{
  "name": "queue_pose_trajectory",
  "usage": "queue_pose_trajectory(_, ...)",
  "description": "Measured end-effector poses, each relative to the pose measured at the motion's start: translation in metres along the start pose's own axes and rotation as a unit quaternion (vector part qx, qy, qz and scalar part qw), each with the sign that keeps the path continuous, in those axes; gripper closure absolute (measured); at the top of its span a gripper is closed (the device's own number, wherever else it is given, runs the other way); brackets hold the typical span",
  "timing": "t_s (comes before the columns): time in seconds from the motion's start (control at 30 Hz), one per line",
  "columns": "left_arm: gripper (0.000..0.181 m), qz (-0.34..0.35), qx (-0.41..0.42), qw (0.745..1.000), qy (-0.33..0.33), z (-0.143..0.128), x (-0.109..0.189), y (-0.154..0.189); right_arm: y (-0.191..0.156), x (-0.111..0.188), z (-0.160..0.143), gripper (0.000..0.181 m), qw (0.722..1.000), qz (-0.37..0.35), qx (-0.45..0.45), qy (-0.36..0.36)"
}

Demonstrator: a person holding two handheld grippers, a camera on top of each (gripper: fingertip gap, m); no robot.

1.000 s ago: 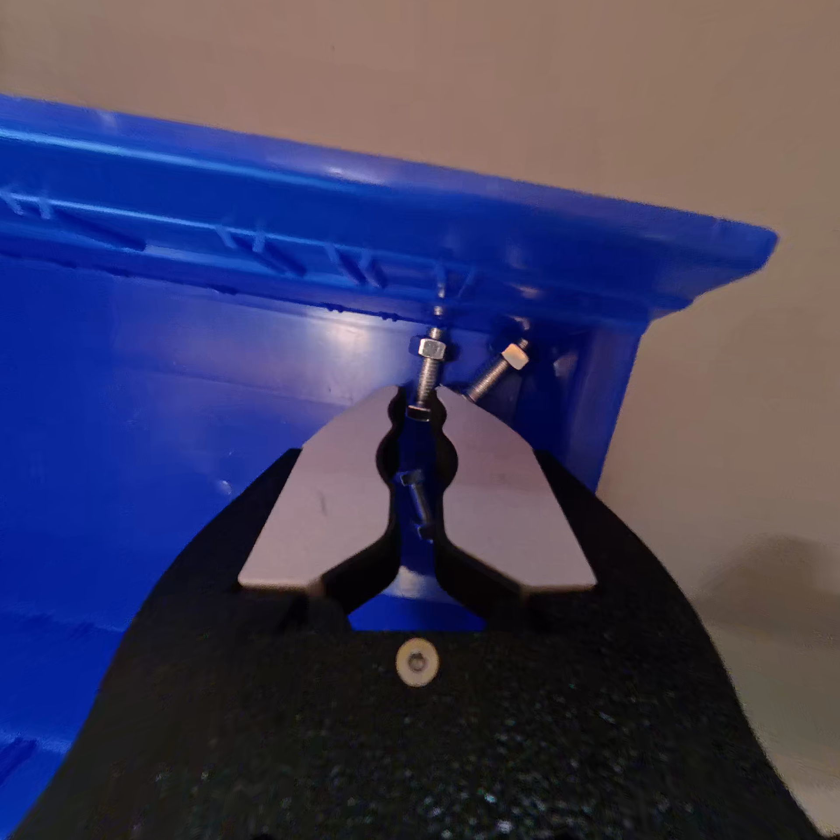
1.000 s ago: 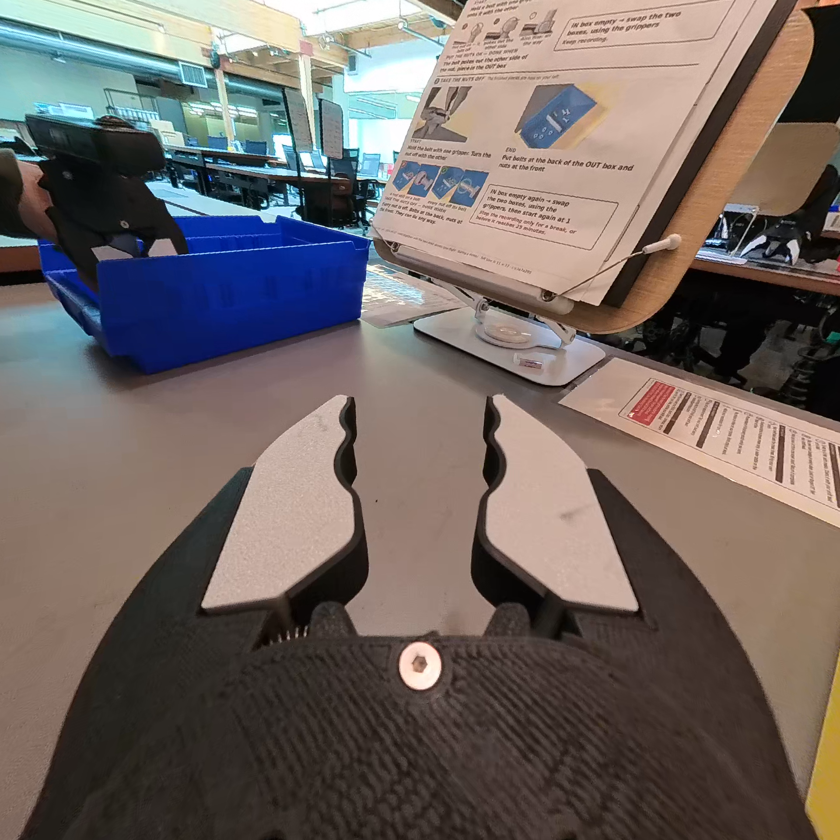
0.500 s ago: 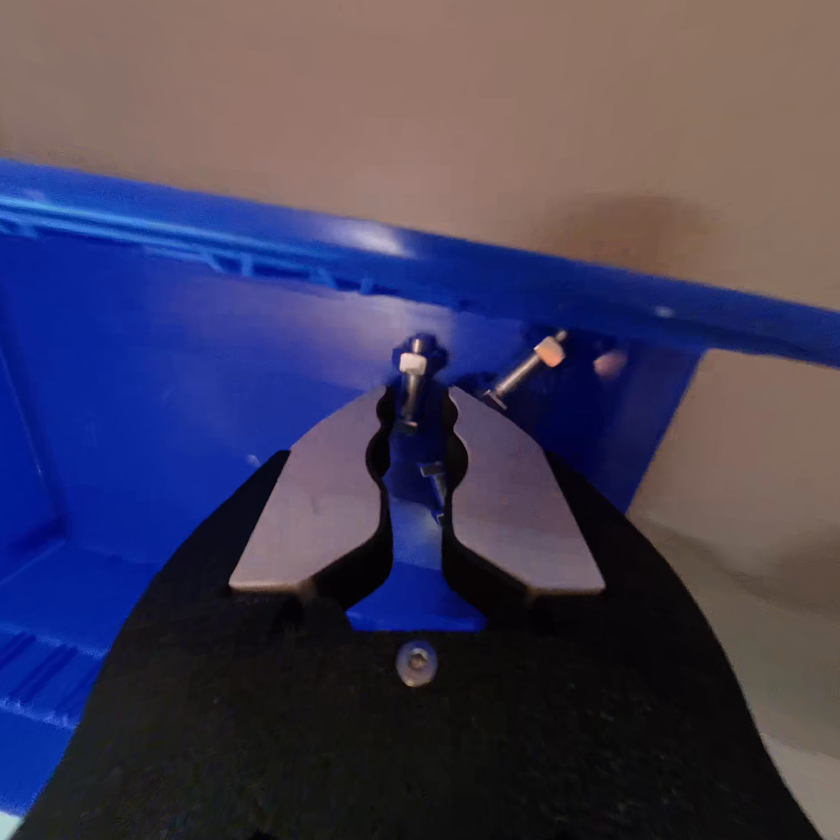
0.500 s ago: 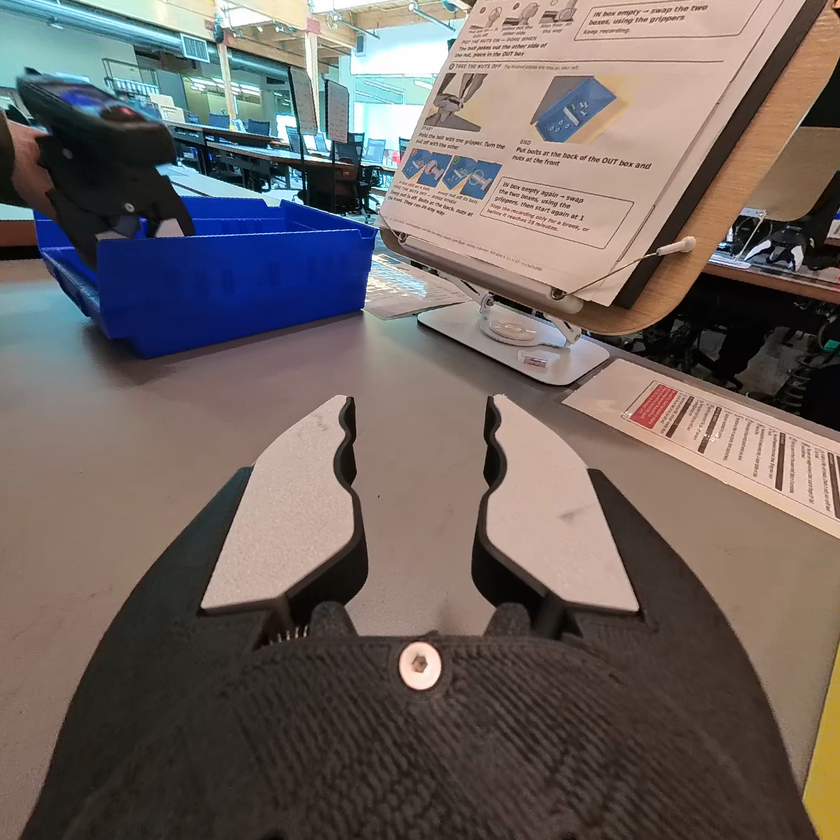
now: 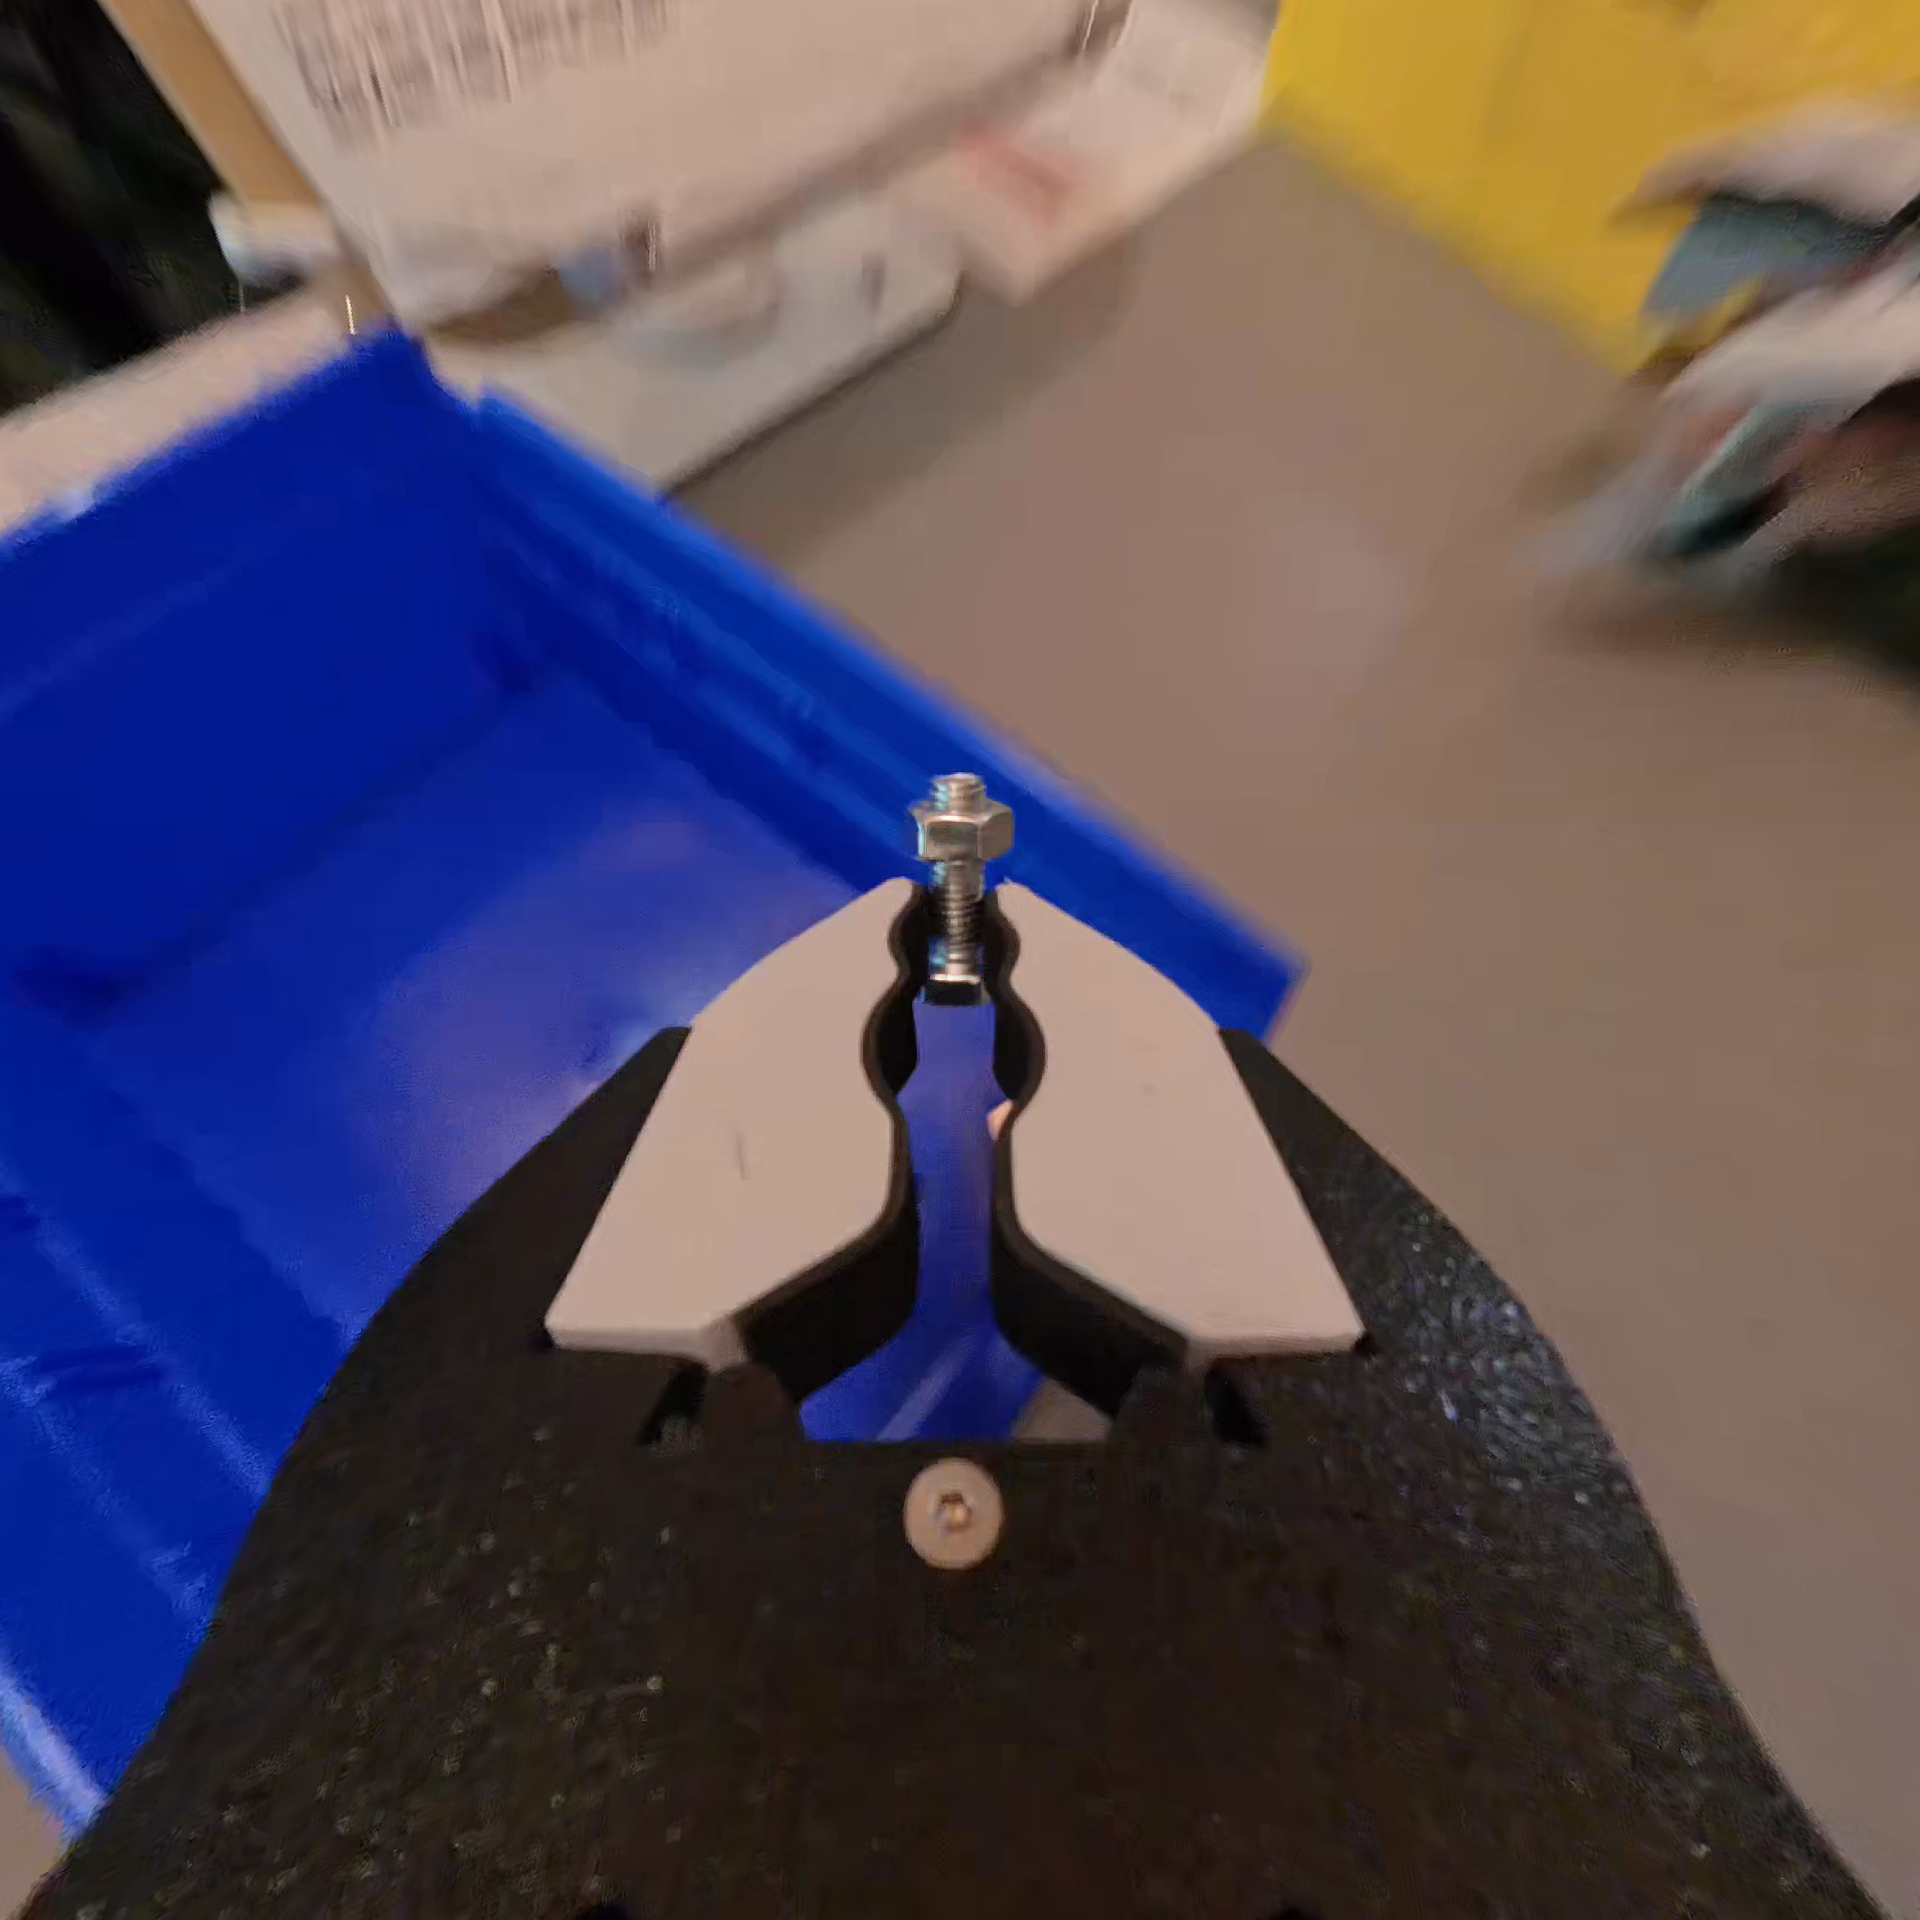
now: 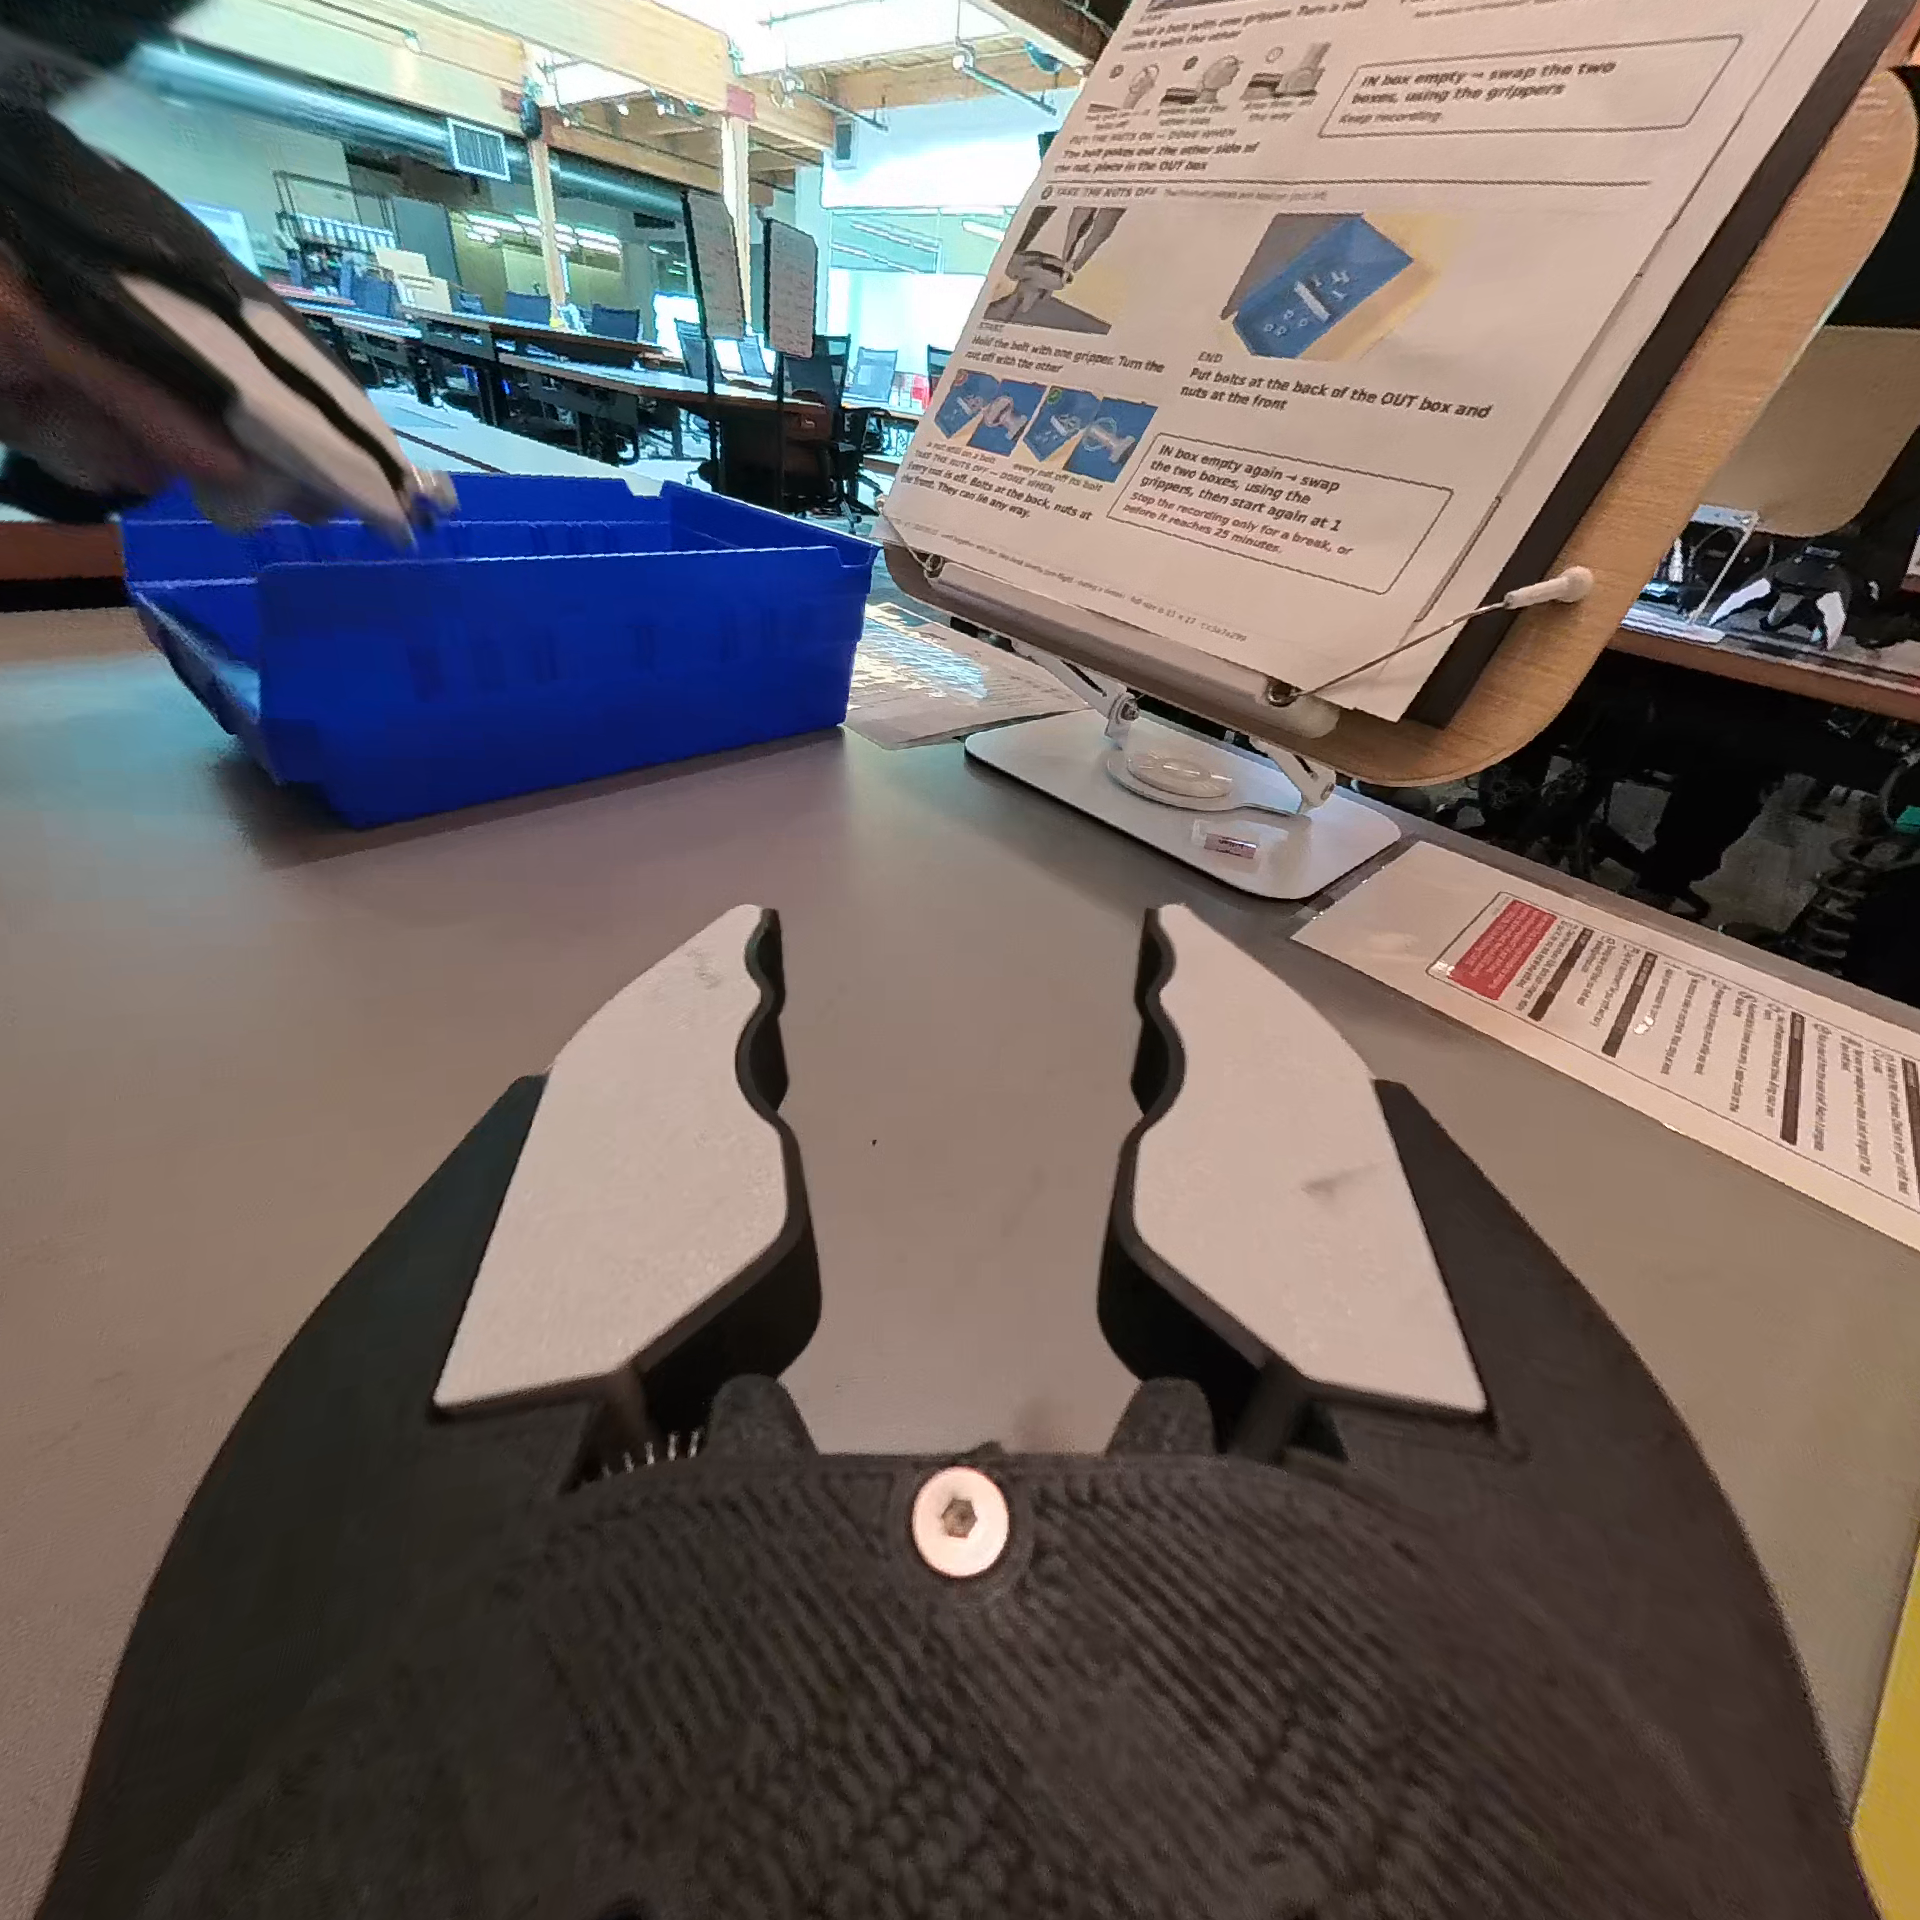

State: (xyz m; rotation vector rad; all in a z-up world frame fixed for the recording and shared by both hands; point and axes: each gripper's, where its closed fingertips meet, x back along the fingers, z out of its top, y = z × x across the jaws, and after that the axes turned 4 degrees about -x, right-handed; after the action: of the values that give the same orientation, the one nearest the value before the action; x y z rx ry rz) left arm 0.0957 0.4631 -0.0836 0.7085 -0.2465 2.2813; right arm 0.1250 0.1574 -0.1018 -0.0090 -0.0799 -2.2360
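Note:
My left gripper (image 5: 956, 914) is shut on a small silver bolt (image 5: 958, 894) with a nut (image 5: 961, 831) threaded near its tip. The bolt stands up out of the fingertips, above the corner of a blue plastic bin (image 5: 312, 831). In the right wrist view the left gripper (image 6: 416, 499) shows blurred above the blue bin (image 6: 540, 644) at the far left. My right gripper (image 6: 961, 956) is open and empty, low over the grey table (image 6: 312, 1039), well apart from the bin.
A wooden document stand (image 6: 1558, 416) holding an instruction sheet sits on a white base (image 6: 1195, 800) at the back right. A laminated sheet (image 6: 1662, 1029) lies flat on the right. A yellow object (image 5: 1507, 135) shows blurred at the far right in the left wrist view. Across from one pair of fingers to the other is roughly 30 cm. The yellow object (image 5: 1507, 135) lies some 20 cm from my right tips, 50 cm from my left tips.
My left gripper has closed on one bolt, lifted it out of the bin and swung up and right. The right gripper has stayed open and nearly still.

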Motion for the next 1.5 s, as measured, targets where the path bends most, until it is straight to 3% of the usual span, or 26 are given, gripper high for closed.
queue_pose_trajectory(0.03,0.172,-0.014,0.016,0.999,0.05,0.017,0.01,0.014,-0.002,0.0,0.0,0.114,1.0,0.004,0.003,-0.001)
queue_pose_trajectory(0.1,0.172,-0.052,0.034,0.99,0.125,0.044,0.022,0.049,-0.01,0.0,0.0,0.113,1.0,0.028,-0.001,0.0)
queue_pose_trajectory(0.2,0.172,-0.125,0.062,0.975,0.171,0.063,0.015,0.107,-0.037,0.003,0.016,0.119,0.993,0.107,-0.04,0.041)
queue_pose_trajectory(0.37,0.172,-0.239,0.051,0.949,0.198,0.076,-0.043,0.202,-0.086,0.025,0.045,0.13,0.948,0.282,-0.111,0.093)
queue_pose_trajectory(0.53,0.172,-0.286,-0.026,0.923,0.255,0.077,-0.1,0.254,-0.1,0.042,0.056,0.148,0.93,0.336,-0.099,0.112)
queue_pose_trajectory(0.73,0.172,-0.285,-0.036,0.903,0.318,0.082,-0.119,0.256,-0.098,0.04,0.049,0.152,0.938,0.324,-0.077,0.092)
queue_pose_trajectory(1.17,0.172,-0.243,-0.062,0.92,0.3,0.068,-0.127,0.246,-0.104,0.028,0.034,0.164,0.953,0.294,-0.019,0.065)
queue_pose_trajectory(1.5,0.172,-0.184,-0.092,0.938,0.278,0.065,-0.134,0.238,-0.101,0.02,0.032,0.164,0.957,0.28,-0.044,0.054)
